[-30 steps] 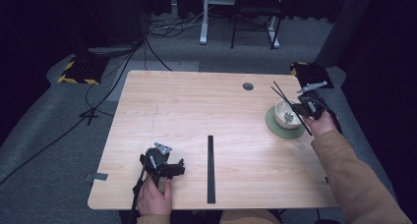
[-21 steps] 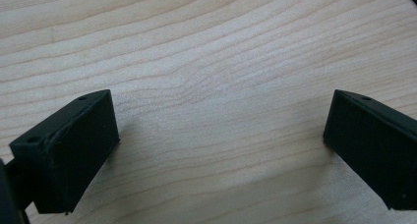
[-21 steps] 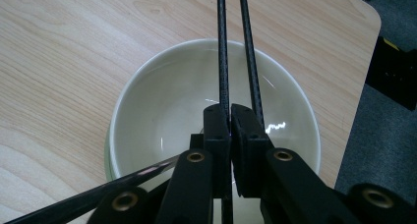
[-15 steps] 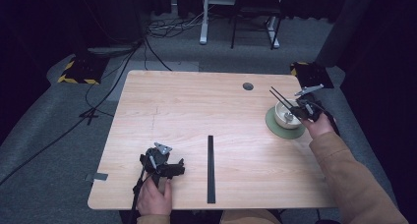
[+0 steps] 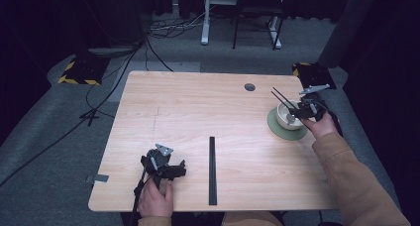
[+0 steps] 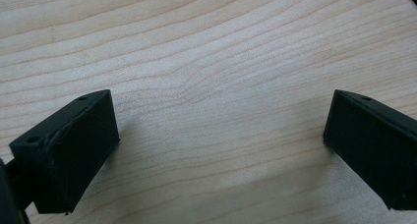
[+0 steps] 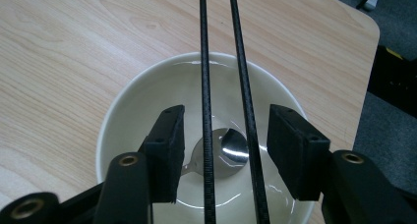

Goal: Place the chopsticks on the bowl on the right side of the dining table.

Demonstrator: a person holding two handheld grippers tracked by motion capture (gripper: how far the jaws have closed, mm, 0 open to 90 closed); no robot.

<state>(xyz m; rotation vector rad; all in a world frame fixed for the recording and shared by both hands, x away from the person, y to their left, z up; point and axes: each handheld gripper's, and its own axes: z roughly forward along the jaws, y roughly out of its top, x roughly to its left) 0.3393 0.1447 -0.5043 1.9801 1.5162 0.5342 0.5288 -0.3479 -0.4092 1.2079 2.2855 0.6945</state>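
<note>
Right gripper view: our right tongs point(image 7: 223, 153) straddle, ungripped, two chopsticks point(image 7: 223, 62) above the bowl point(image 7: 123, 121); left tongs point(image 6: 221, 145) gape, idle on the bench point(image 6: 206, 47).

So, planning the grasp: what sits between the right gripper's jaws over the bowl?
In the right gripper view, two black chopsticks run between the open jaws, above the bowl and spoon.

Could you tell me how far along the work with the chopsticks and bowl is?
Done: the bowl sits on its green mat with a spoon inside. In hand: the right gripper, open, straddles the two chopsticks lying across the rim. Left: closing on them and moving them. The left gripper rests open on the table.
</note>
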